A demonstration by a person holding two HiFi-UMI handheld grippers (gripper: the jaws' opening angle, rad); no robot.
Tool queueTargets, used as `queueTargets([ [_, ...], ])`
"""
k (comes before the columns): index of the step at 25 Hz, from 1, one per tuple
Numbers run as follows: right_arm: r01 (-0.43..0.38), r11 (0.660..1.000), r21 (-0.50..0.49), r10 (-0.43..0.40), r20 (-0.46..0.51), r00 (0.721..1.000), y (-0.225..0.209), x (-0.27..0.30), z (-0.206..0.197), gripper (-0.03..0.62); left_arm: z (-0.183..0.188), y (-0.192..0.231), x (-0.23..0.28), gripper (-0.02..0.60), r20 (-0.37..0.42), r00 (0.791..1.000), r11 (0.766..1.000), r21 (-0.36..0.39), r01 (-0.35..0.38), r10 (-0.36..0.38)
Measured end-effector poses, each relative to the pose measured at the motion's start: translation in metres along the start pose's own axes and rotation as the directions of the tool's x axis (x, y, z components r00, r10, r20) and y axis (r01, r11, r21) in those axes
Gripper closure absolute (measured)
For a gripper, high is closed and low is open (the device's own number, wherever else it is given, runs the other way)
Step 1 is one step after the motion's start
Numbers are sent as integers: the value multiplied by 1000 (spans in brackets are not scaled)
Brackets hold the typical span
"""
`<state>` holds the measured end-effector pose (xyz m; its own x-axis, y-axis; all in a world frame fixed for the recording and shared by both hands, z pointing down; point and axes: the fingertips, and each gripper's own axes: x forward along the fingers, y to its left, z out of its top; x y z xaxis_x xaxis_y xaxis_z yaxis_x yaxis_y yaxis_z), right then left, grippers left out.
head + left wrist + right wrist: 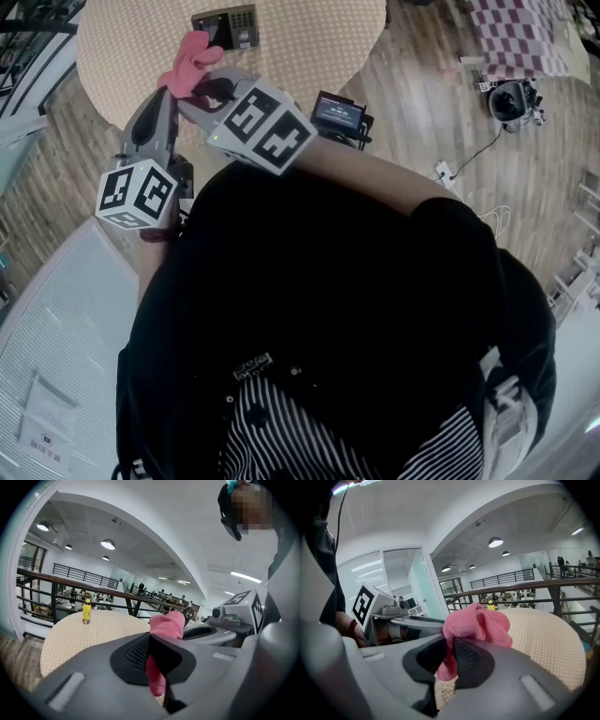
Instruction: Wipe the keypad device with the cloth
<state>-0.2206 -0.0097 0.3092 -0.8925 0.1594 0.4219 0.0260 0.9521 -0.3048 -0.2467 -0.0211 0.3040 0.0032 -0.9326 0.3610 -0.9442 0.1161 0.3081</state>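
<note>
The keypad device (228, 25) lies at the far side of a round beige table (309, 37). A pink cloth (188, 61) is bunched in the air near the table's front edge, apart from the keypad. My left gripper (174, 92) and right gripper (202, 91) meet at it. In the left gripper view the cloth (165, 630) runs down between the closed jaws of the left gripper (152, 645). In the right gripper view the cloth (477, 623) is pinched by the right gripper (451, 651). The keypad does not show in either gripper view.
A yellow bottle (86, 611) stands at the table's far rim. A black box with a lit screen (339, 112) sits right of the grippers. A checked cloth (517, 37) and cabled gear (512, 99) lie on the wooden floor. A white surface (66, 309) carries a paper (47, 424).
</note>
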Motion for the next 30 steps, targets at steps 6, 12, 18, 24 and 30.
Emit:
queueTargets([
  [6, -45, 998, 47, 45, 5, 999, -28, 8, 2, 548, 2, 9, 27, 580, -23, 998, 999, -18, -51, 50],
  [12, -80, 990, 115, 79, 12, 997, -42, 7, -8, 548, -5, 6, 38, 580, -71, 994, 996, -24, -83, 81],
  [18, -47, 984, 172, 41, 38, 998, -60, 5, -7, 548, -1, 4, 54, 580, -90, 994, 997, -20, -70, 68],
  [24, 35, 980, 197, -48, 62, 997, -81, -4, -9, 548, 0, -7, 77, 580, -112, 993, 999, 20, 24, -22],
  [30, 145, 964, 225, -166, 80, 983, -105, -22, -3, 548, 11, -25, 103, 580, -134, 980, 987, 47, 153, -146],
])
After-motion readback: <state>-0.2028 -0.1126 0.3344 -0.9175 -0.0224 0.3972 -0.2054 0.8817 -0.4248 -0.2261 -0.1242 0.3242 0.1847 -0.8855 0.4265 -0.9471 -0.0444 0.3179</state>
